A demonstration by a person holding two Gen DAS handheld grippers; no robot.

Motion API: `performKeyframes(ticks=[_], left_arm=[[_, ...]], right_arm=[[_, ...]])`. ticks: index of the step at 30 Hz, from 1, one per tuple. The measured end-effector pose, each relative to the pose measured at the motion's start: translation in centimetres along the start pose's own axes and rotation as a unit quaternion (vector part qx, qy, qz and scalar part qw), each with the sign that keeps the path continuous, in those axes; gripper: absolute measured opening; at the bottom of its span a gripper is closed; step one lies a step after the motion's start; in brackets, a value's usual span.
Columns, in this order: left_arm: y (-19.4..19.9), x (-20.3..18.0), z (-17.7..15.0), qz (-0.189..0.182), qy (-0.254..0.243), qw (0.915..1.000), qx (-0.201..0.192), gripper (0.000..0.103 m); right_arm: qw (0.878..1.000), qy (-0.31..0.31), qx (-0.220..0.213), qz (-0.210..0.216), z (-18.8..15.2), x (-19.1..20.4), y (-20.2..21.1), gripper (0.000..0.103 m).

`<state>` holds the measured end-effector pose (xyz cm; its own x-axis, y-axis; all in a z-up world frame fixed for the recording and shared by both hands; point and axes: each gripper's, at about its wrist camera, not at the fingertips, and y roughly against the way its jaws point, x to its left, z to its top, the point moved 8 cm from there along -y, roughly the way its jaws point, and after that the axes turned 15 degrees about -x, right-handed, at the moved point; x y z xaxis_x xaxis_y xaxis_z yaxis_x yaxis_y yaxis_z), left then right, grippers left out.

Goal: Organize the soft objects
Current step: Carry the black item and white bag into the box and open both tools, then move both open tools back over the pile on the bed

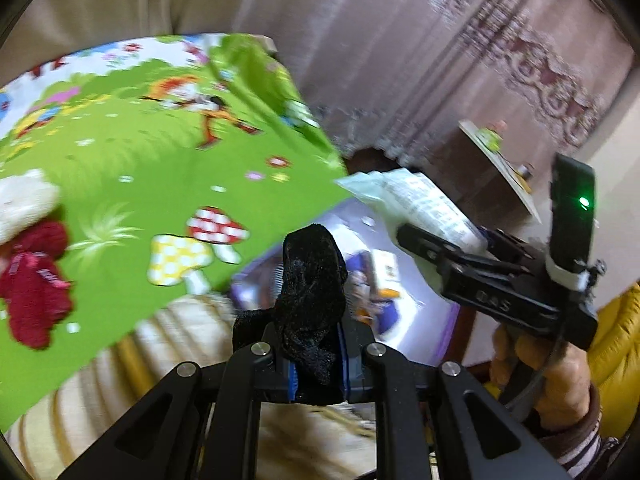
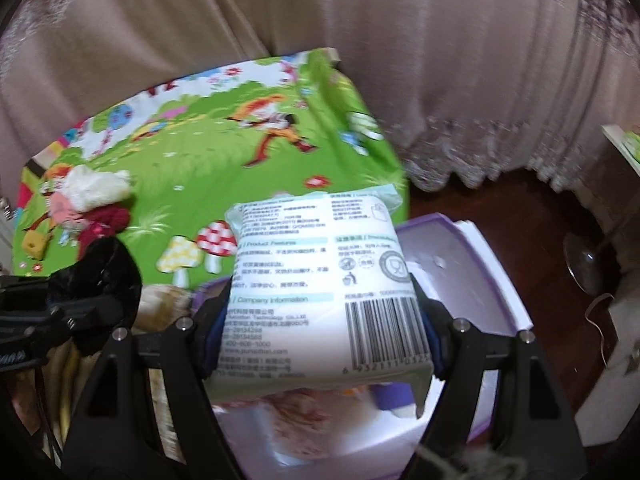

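The left gripper [image 1: 316, 344] is squeezed tight on a black cloth [image 1: 312, 280]. The right gripper [image 2: 320, 328] is clamped on a white pack [image 2: 320, 280], one pad on each side. Both soft things are up in the air, over the near edge of the purple box [image 2: 472, 280], so the step looks like carrying them to the box.

To do it well, I think each hand should go right over the box, go low, and only then let go. The pack is fat, so it should go in flat. The cloth is floppy and may snag on a pad, so a small shake could help.

The box sits just off the near corner of the green mat [image 2: 224, 168]. A teddy [image 2: 96, 200] lies on the mat, far from the box, and is not yet picked up. The curtain [image 2: 440, 80] hangs behind the box. The two grippers are close side by side, so they could bump. There is more room on the mat side.
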<state>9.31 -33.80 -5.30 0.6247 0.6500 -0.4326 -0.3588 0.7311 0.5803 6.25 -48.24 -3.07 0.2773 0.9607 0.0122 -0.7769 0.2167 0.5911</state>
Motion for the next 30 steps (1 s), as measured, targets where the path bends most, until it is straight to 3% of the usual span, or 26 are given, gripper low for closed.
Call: performKeyframes(ticks=[4, 6, 9, 11, 20, 25, 30], left_arm=[[-1.4, -2.6, -0.8, -0.026, -0.015, 0.9994, 0.018, 0.021], [-2.0, -3.4, -1.3, -0.033, -0.021, 0.9987, 0.031, 0.036], [-2.2, -3.8, -1.6, -0.035, -0.022, 0.9985, 0.037, 0.047], [-1.9, -3.5, -1.5, -0.031, -0.018, 0.9987, 0.036, 0.048], [0.3, -0.1, -0.1, -0.002, 0.006, 0.9999, 0.009, 0.049], [2.9, 4.3, 1.1, 0.039, 0.028, 0.9986, -0.02, 0.049], [6.4, 10.5, 1.7, 0.097, 0.069, 0.9916, -0.05, 0.049]], right_arm=[[0.999, -0.019, 0.007, -0.029, -0.7, -2.9, 0.5, 0.078], [0.999, -0.026, 0.013, -0.044, -1.2, -4.4, 0.8, 0.079], [0.997, -0.042, 0.02, -0.059, -1.8, -6.0, 1.0, 0.086], [0.997, -0.051, 0.019, -0.061, -1.8, -6.4, 1.0, 0.092], [0.998, -0.045, 0.024, -0.036, -1.5, -4.5, 0.3, 0.092], [0.999, -0.035, 0.023, -0.02, -0.8, -2.6, 0.1, 0.092], [0.999, -0.024, 0.026, 0.005, -0.4, -0.1, -0.4, 0.092]])
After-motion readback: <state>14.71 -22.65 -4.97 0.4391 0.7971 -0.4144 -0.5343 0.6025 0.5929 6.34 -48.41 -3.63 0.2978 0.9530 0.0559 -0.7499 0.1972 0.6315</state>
